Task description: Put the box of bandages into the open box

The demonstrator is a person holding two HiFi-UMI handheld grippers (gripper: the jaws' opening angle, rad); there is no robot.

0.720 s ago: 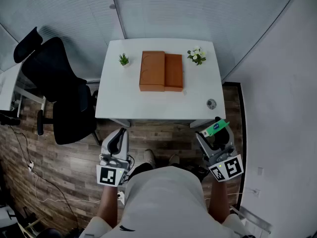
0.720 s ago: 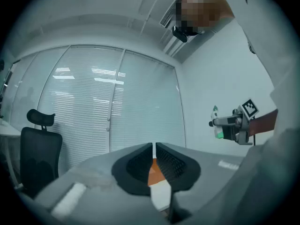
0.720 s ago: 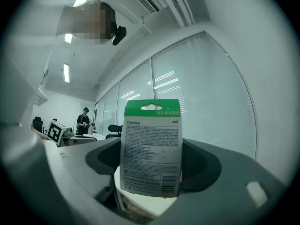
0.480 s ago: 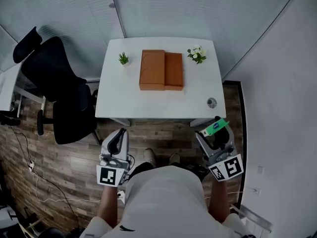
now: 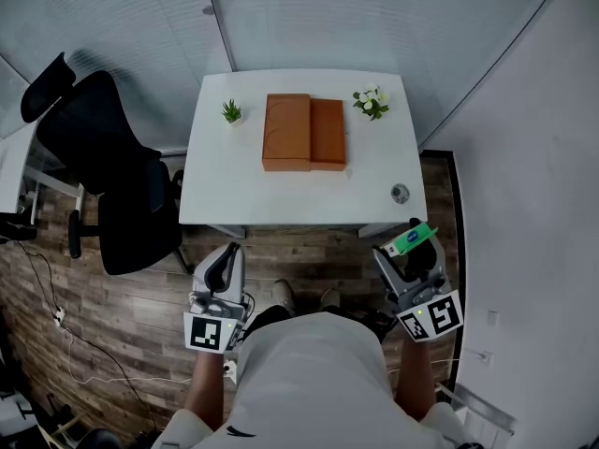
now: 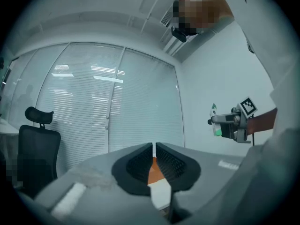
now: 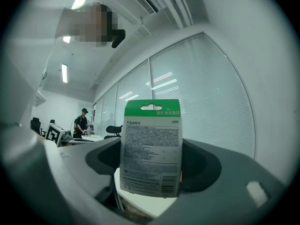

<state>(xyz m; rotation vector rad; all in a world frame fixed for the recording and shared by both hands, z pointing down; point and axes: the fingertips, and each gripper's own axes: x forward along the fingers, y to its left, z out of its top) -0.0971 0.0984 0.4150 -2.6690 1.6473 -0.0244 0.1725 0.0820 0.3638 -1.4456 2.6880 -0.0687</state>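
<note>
The box of bandages (image 5: 409, 240), white with a green top, is upright in my right gripper (image 5: 413, 248), which hangs off the table's near right corner. In the right gripper view the box (image 7: 151, 146) fills the gap, and the right gripper (image 7: 152, 161) is shut on its sides. The open box (image 5: 304, 134) is orange-brown and lies in two halves at the middle of the white table (image 5: 234, 190). My left gripper (image 5: 223, 266) is shut and empty in front of the table's near left edge. Through the slit of the left gripper (image 6: 153, 146) a sliver of the orange box (image 6: 153, 168) shows.
Two small potted plants (image 5: 232, 112) (image 5: 372, 104) stand either side of the open box. A small round object (image 5: 400, 193) lies near the table's right front. A black office chair (image 5: 103, 171) stands left of the table. A wall runs along the right. A person (image 7: 83, 123) stands far off.
The right gripper with the box of bandages has drifted very slightly to the right. Nothing else has visibly changed.
</note>
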